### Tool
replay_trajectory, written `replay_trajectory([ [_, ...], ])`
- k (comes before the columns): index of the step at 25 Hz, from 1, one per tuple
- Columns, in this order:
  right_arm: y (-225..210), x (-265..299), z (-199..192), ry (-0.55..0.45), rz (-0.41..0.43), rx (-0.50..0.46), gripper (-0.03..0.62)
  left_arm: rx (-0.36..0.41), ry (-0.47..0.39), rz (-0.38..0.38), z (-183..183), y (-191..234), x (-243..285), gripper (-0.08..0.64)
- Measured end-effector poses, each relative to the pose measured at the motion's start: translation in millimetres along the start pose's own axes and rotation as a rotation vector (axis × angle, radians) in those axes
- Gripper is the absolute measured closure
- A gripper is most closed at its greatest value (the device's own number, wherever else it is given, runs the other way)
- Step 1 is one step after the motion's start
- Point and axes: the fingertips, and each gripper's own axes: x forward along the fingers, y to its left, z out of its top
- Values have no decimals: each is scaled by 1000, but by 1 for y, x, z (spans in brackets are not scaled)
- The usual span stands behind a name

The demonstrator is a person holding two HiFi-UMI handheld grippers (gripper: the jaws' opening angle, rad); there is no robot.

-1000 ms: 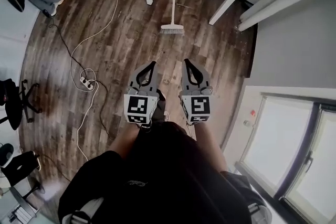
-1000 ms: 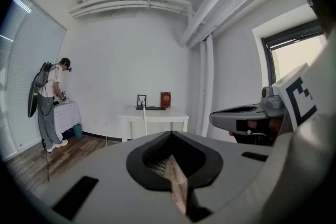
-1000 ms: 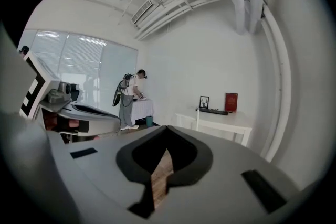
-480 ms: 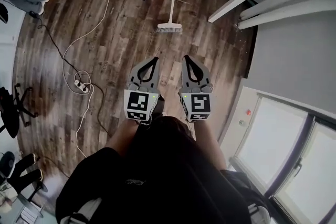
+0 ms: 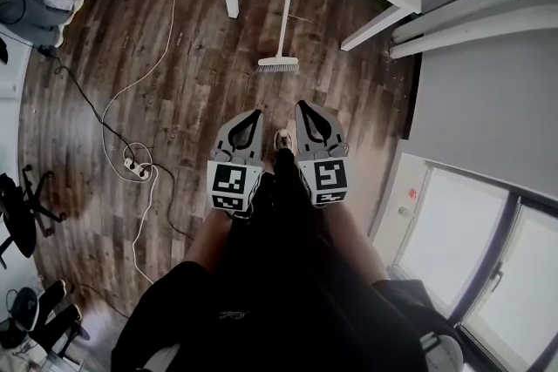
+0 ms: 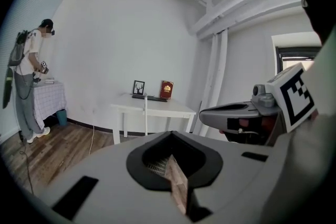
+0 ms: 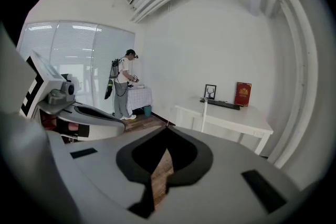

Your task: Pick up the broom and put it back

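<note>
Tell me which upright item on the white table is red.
The red book, standing just right of the black picture frame.

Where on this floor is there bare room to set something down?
Bare boards lie between the broom and the left gripper and right gripper, and to the broom's right up to the grey wall. The left side is crowded: a white cable, a power strip and an office chair.
</note>
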Motion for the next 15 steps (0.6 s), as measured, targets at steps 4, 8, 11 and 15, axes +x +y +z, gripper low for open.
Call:
replay_trajectory([
  [4,-4,33,-14,41,31,12,571,-38,21,18,-4,19,15,558],
  [8,-16,75,-30,79,56,44,571,-65,55,12,-7,34,36,558],
  [11,-30,115,-32,102,45,61,571,-62,69,48,-1,57,55,558],
  [15,-58,168,-26,105,40,74,571,-67,93,93,9,86,95,558],
])
